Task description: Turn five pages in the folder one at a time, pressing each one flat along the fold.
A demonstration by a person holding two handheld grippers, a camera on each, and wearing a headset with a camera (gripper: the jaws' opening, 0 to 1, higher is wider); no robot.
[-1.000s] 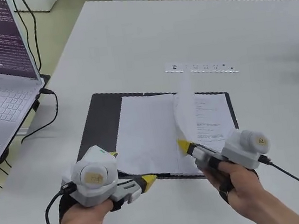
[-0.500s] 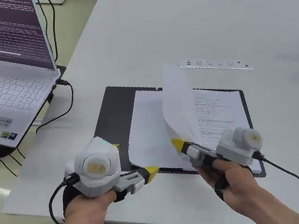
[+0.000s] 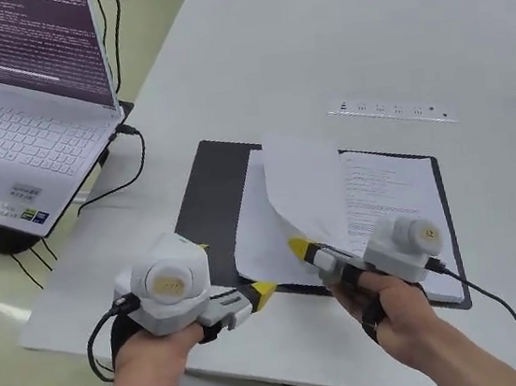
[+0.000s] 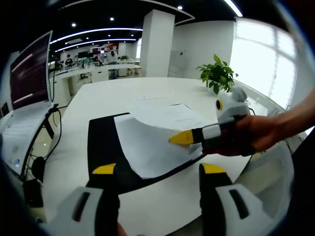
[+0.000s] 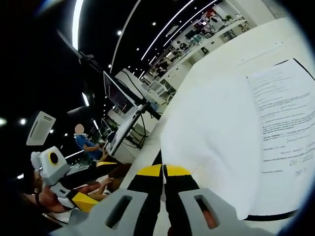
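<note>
**Page mid-turn, right gripper pinching its near edge**

The laptop [image 3: 23, 118] sits far left of the left gripper [image 3: 252, 299], well apart from the work. The left gripper hovers off the near left corner of the folder [image 3: 206, 195]. Its jaws are spread wide with nothing between them, and the black cover lies just ahead of its tips.

Ahead and right of it, the page [image 3: 305, 192] arcs up over the fold, partway across. The right gripper [image 3: 300, 247] has its jaws closed down on the page's near edge. Right of that gripper, the next printed sheet [image 3: 391, 200] lies flat in the folder.

Handling, as we judge it:
- The page is a single sheet: light, floppy, quick to crease, and likely to tear at the binding if pulled.
- We'd hold it at the near edge with a light pinch and carry it over in an arc, not drag it.
- Paper slides on paper and the folder looks light, so we'd press along the fold gently or the stack may skid.
</note>
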